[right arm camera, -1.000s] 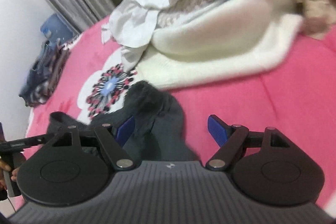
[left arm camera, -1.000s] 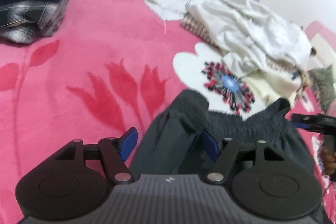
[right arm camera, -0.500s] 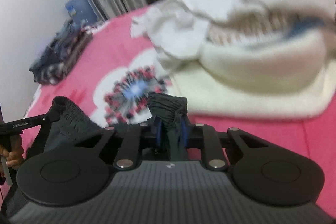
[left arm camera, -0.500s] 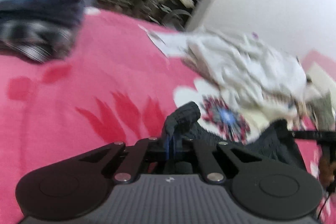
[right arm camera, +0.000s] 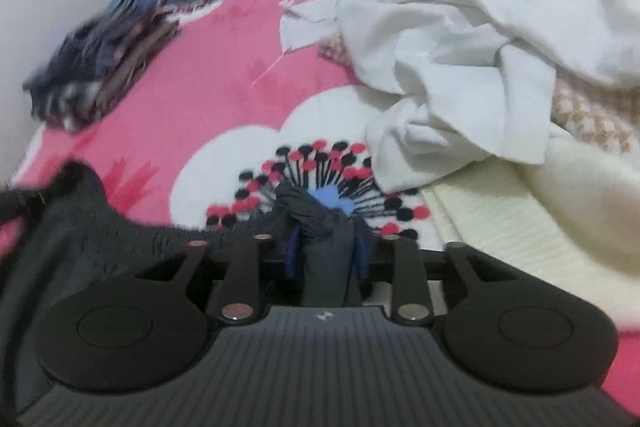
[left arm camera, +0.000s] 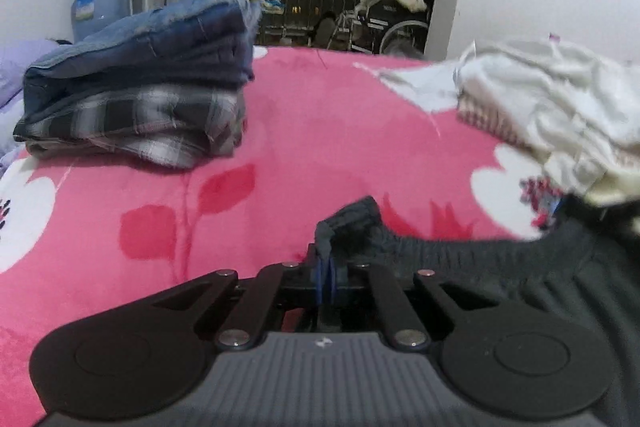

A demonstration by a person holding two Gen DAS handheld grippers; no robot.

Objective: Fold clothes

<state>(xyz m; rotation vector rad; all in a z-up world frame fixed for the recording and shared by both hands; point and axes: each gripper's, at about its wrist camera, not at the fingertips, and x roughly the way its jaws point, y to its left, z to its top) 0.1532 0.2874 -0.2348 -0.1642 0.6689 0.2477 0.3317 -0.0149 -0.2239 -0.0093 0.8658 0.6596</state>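
A dark grey garment with a ribbed elastic waistband point(left arm camera: 480, 259) hangs between my two grippers above the pink bed. My left gripper point(left arm camera: 325, 269) is shut on one bunched corner of the waistband. My right gripper point(right arm camera: 326, 251) is shut on the other corner, a thick wad of grey cloth between its blue pads. In the right wrist view the waistband point(right arm camera: 100, 223) stretches away to the left, where the tip of the left gripper point(right arm camera: 20, 201) holds it. The rest of the garment hangs below, hidden by the gripper bodies.
A pink floral blanket point(left arm camera: 320, 131) covers the bed. A folded stack of jeans and plaid clothes point(left arm camera: 140, 83) lies at the back left. A heap of unfolded white and cream clothes point(right arm camera: 500, 47) lies to the right. A blue water jug point(left arm camera: 100, 7) and curtains stand behind.
Both grippers were open around the waistband corners a second ago. They closed on them and have lifted and pulled the garment up, the views tilting toward the room.
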